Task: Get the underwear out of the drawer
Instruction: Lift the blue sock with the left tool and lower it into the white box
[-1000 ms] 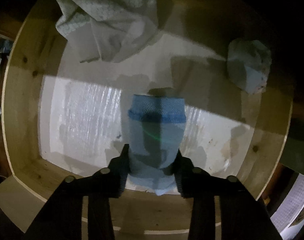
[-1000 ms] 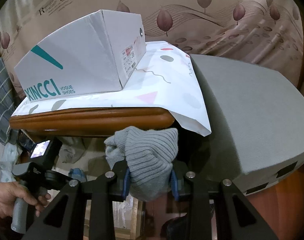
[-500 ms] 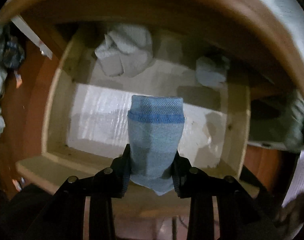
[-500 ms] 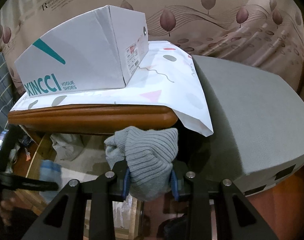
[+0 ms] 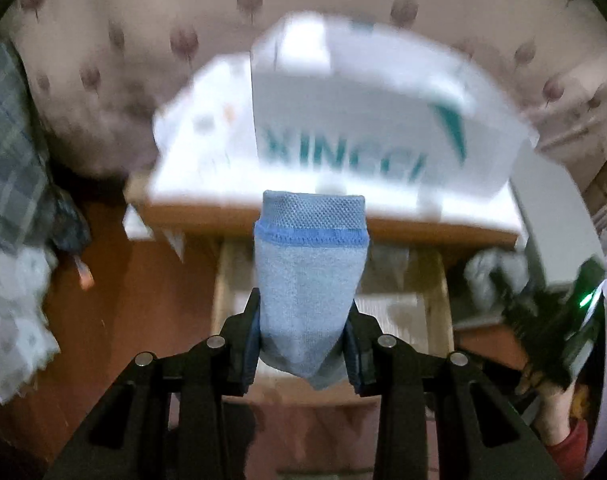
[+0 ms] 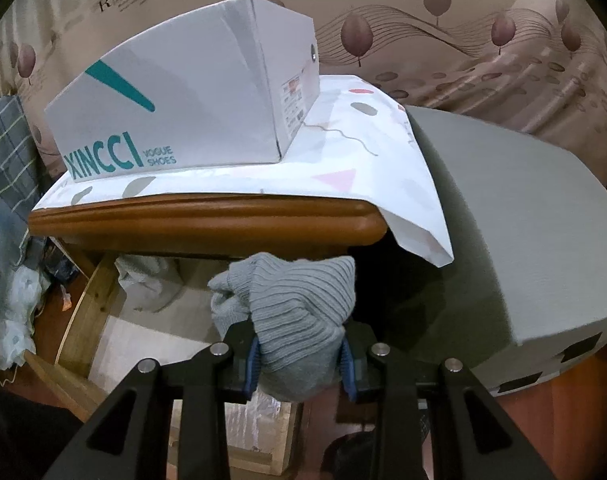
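Note:
My left gripper [image 5: 305, 344] is shut on a folded light-blue piece of underwear [image 5: 309, 276] with a darker blue band, held high above the open wooden drawer [image 5: 437, 292]. In the right wrist view my right gripper [image 6: 301, 360] is shut on a grey ribbed piece of underwear [image 6: 299, 312], held above the same drawer [image 6: 83, 316]. A crumpled pale garment [image 6: 147, 280] still lies at the drawer's back. The right gripper and its grey bundle [image 5: 491, 276] also show at the right edge of the blurred left wrist view.
A white shoebox [image 6: 183, 108] stands on a patterned paper sheet [image 6: 363, 160] atop the wooden cabinet [image 6: 207, 220]. A grey cushioned block [image 6: 503, 232] sits to the right. Checked cloth [image 6: 7, 148] and other fabric pile at the left. A hand [image 5: 551, 412] holds the right gripper.
My left gripper has risen out of the drawer with the blue underwear, from close to the drawer floor to the level of the cabinet top. The right gripper has stayed still.

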